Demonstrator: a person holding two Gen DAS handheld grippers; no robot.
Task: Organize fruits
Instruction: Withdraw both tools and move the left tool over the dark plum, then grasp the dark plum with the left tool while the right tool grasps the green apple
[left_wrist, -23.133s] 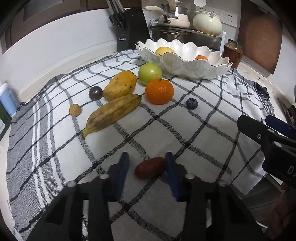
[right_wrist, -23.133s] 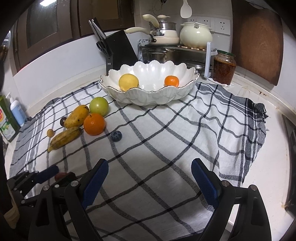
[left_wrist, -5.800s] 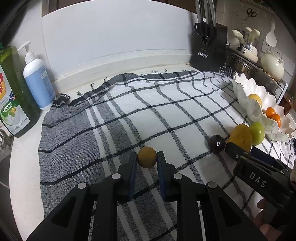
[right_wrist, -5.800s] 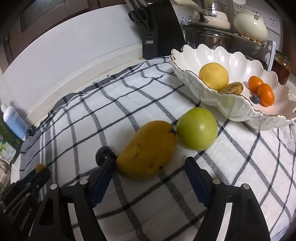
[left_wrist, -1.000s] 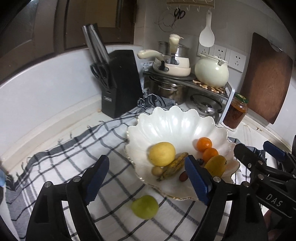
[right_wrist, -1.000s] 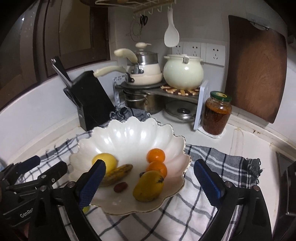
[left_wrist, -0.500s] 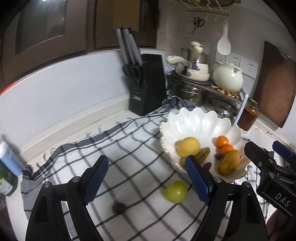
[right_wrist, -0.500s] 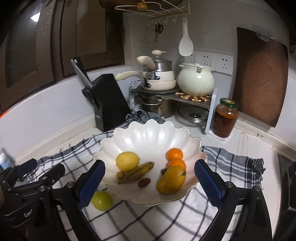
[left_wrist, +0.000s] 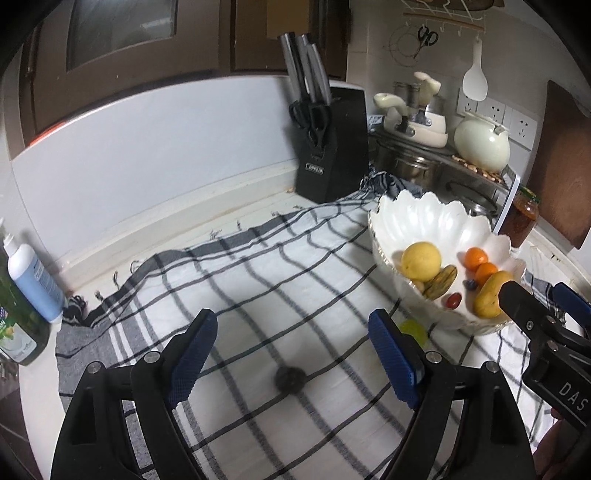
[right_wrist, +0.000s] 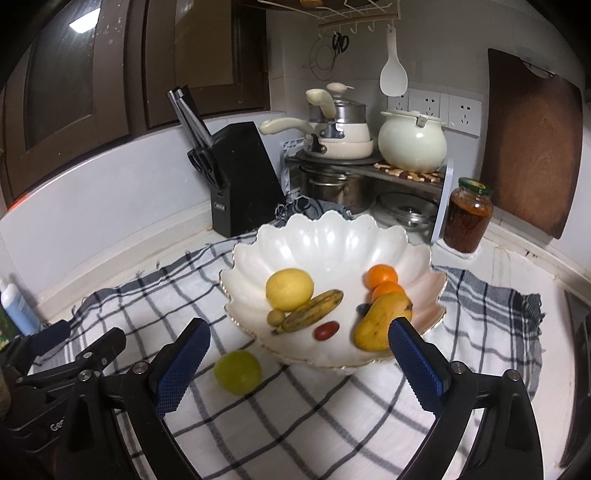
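Fingers of both the left gripper (left_wrist: 294, 353) and right gripper (right_wrist: 300, 357) are spread wide, empty. The apple (right_wrist: 238, 372) and plum (left_wrist: 290, 377) lie on the cloth (left_wrist: 258, 280) beside the bowl (right_wrist: 332, 240).

Pale white tabletop (right_wrist: 517, 266) under a black-and-white checked cloth (right_wrist: 295, 413), light grey backsplash wall (left_wrist: 147, 147), dark brown wooden cabinet doors (right_wrist: 74, 74), white wall sockets (right_wrist: 463, 110), brown wooden cutting board (right_wrist: 532, 147) leaning upright
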